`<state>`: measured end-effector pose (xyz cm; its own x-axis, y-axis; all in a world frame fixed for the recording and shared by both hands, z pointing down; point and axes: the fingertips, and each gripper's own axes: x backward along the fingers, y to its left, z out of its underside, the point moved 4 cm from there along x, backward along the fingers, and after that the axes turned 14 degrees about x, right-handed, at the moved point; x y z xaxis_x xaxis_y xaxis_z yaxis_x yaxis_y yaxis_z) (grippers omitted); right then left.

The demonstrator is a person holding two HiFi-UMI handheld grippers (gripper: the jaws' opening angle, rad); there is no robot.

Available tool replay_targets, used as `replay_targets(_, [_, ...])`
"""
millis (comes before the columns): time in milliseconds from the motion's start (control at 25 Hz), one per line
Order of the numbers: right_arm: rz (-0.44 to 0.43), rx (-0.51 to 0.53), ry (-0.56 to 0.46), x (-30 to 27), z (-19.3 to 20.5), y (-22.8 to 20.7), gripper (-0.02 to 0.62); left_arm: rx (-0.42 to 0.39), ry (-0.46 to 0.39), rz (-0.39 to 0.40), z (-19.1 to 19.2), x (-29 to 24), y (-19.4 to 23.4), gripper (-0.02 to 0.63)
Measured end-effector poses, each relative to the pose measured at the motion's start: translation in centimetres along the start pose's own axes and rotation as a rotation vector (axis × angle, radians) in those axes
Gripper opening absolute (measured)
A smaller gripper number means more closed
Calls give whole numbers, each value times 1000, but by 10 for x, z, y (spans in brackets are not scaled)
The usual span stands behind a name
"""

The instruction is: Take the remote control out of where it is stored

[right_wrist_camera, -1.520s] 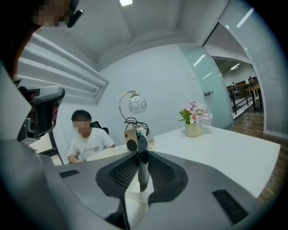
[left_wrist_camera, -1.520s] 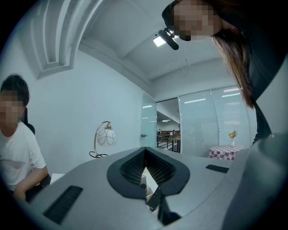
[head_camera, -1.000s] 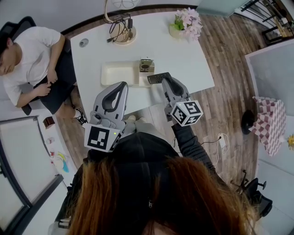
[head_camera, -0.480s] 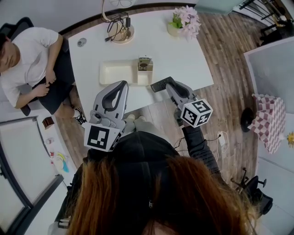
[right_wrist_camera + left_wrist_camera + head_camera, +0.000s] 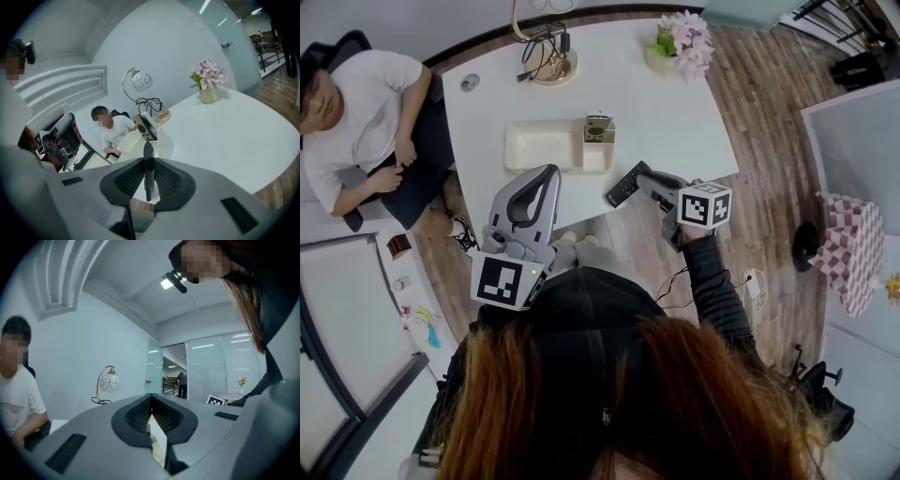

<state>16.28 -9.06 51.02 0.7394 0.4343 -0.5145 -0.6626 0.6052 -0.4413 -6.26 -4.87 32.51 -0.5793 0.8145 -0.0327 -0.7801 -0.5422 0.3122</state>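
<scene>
- At centre frame in the head view, the remote [image 5: 622, 187] hangs over the near edge of the table [image 5: 694, 122]. It is lower right of the tray [image 5: 539, 150] and well apart from it, so it is already out of storage.
- The right tool [image 5: 643, 180] is clamped on the remote. The right gripper view shows it edge-on between the pads.
- The step in hand looks to be setting it down. Carry it further in over the bare table right of the tray. Level it so its flat face meets the top, and let go only once it rests. Released here, it could tip off the edge.
- The left tool [image 5: 549, 174] has its jaws together on nothing, at lower left of the tray. It is best kept out of the way.
- The tray's large compartment looks bare. A small box [image 5: 600, 128] stands at the tray's upper right corner. It is dark inside, and I cannot tell its contents.
- A pot [image 5: 656, 61] at the top holds pink flowers.
</scene>
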Motion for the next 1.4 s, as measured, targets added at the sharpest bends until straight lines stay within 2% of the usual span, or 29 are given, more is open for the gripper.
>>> replay_targets(280, [-23,-29,35,-14,11,-15,77,-1,-1,-11,-1,0,1,9])
replay_targets(840, [-1,62,41,-28,10,-37,97,-2,16,-10,3,-9,1,9])
replay_targets(1160, [-32,-12,22,-38,20,-72,112,-5,31,-11,4,-13,2,9])
replay_targets(1400, [-3,17,62,-42,24,-87,130,-8,36,-18,4,-15,5,9])
